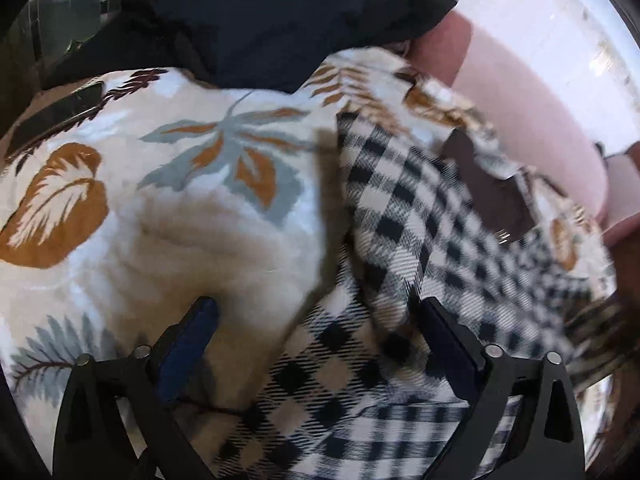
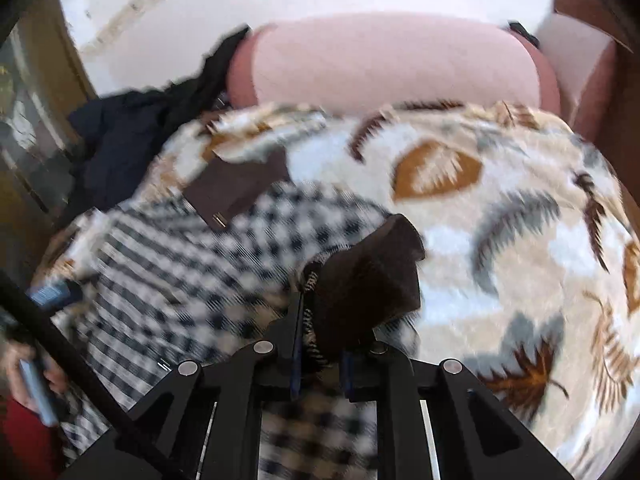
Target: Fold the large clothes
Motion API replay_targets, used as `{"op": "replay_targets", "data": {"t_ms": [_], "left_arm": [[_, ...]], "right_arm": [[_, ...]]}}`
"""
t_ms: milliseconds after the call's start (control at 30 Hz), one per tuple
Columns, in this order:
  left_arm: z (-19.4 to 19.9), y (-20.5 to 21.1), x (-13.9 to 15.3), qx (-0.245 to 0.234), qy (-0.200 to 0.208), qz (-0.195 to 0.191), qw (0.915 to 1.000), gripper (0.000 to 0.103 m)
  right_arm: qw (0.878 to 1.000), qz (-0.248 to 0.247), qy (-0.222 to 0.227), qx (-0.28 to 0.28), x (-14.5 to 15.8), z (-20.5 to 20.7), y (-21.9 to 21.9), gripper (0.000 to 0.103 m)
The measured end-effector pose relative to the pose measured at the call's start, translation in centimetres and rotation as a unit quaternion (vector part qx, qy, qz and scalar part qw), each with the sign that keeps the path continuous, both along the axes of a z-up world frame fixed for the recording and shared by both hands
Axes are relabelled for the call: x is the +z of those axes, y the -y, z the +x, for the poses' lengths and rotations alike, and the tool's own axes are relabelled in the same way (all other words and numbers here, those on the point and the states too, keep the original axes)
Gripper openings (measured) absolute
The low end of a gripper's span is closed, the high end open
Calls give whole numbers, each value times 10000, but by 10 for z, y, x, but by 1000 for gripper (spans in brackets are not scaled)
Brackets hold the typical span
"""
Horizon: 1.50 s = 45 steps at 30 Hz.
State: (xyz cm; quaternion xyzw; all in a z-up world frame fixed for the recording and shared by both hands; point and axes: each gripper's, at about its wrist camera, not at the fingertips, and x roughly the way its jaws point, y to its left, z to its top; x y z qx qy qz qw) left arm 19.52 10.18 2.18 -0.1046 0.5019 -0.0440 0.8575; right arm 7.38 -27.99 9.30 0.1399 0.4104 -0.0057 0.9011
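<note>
Pinching checked shirt (image 2: 168, 276): right gripper (image 2: 320, 344); left gripper (image 1: 320, 316) spread.

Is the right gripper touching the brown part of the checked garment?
Touching. In the right wrist view, the right gripper has its jaws nearly closed, with the brown part of the checked garment pinched between them.

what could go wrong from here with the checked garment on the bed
1. The right gripper pinches only a dark brown trim flap of the checked garment; that small bite might slip out.
2. The left gripper hangs open over the garment and the leaf-print blanket; closing here could catch blanket too.
3. The dark clothing pile lies close behind; dragging the garment could snag it.
</note>
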Motion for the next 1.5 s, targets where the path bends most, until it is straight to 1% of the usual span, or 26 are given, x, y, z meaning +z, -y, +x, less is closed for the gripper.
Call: {"op": "replay_targets", "data": {"t_ms": [67, 100, 133, 200, 233, 333, 367, 467, 567, 633, 700, 767, 800, 867, 900, 933, 967, 1000, 1033, 1133, 1200, 1267, 1300, 1333, 1433, 1500], "left_arm": [[1, -2, -4, 31, -91, 66, 9999, 98], [0, -3, -4, 27, -67, 83, 9999, 97], [-1, -4, -1, 17, -25, 73, 10000, 94], [-3, -11, 13, 19, 185, -73, 9998, 92], [-3, -16, 19, 76, 302, -150, 9994, 92], [2, -40, 34, 502, 652, -343, 9960, 92], [7, -48, 33, 640, 658, -411, 9949, 92], [29, -68, 16, 965, 439, -883, 9904, 92], [44, -64, -7, 907, 138, -1031, 9904, 92], [44, -47, -6, 728, 336, -745, 9940, 92], [43, -29, -2, 305, 445, -811, 9952, 92], [39, -13, 5, 34, 613, -732, 9954, 92], [37, -3, 6, -99, 686, -567, 9960, 92], [36, 9, 3, -214, 628, -270, 9974, 92], [36, 15, 0, -247, 603, -23, 9979, 90], [36, 20, -3, -288, 587, 182, 9977, 73], [36, 24, -6, -312, 540, 436, 9971, 44], [37, 24, -6, -332, 523, 564, 9965, 30], [36, 23, -5, -344, 522, 568, 9964, 4], [34, 8, 8, -163, 681, 321, 9970, 2], [30, -5, 18, 60, 885, 481, 9949, 2], [29, -14, 22, 300, 991, 851, 9910, 0], [30, -19, 21, 344, 1002, 931, 9900, 0], [33, -24, 18, 329, 898, 850, 9918, 0], [35, -32, 12, 307, 679, 662, 9950, 0], [31, -31, 17, 209, 715, 685, 9949, 0]], "right_arm": [[9993, 310, 149, -166, -3, 2, 9, 17], [9988, 385, 80, -282, -11, 3, 15, 22], [9984, 355, -98, -423, -21, 6, 19, 30], [9962, 341, -448, -664, -43, 3, 31, 32], [9944, 527, -560, -726, -53, -3, 39, 32], [9918, 838, -475, -834, -55, -25, 52, 36], [9923, 749, -422, -888, -51, -33, 54, 41], [9940, 276, -224, -1034, -36, -57, 56, 46], [9938, -9, -179, -1100, -28, -73, 53, 46], [9939, -161, -177, -1079, -23, -80, 50, 46], [9942, -271, -188, -1024, -20, -83, 42, 46], [9947, -371, -209, -935, -19, -82, 31, 46], [9950, -416, -224, -881, -19, -83, 25, 46], [9954, -440, -254, -814, -21, -76, 14, 46], [9956, -444, -270, -783, -21, -76, 10, 46], [9956, -455, -292, -760, -22, -74, 6, 46], [9957, -474, -317, -733, -23, -72, 2, 46], [9958, -490, -333, -705, -23, -70, -2, 46], [9958, -515, -348, -672, -23, -69, -7, 46], [9962, -561, -340, -566, -19, -61, -19, 46], [9968, -600, -238, -464, -10, -51, -28, 46], [9966, -735, -78, -360, 1, -37, -38, 46], [9965, -776, -31, -313, 4, -30, -42, 46], [9967, -786, -22, -222, 5, -19, -48, 46], [9972, -685, -305, -56, -10, 15, -59, 46], [9967, -596, -555, 11, -27, 32, -63, 46]]}}
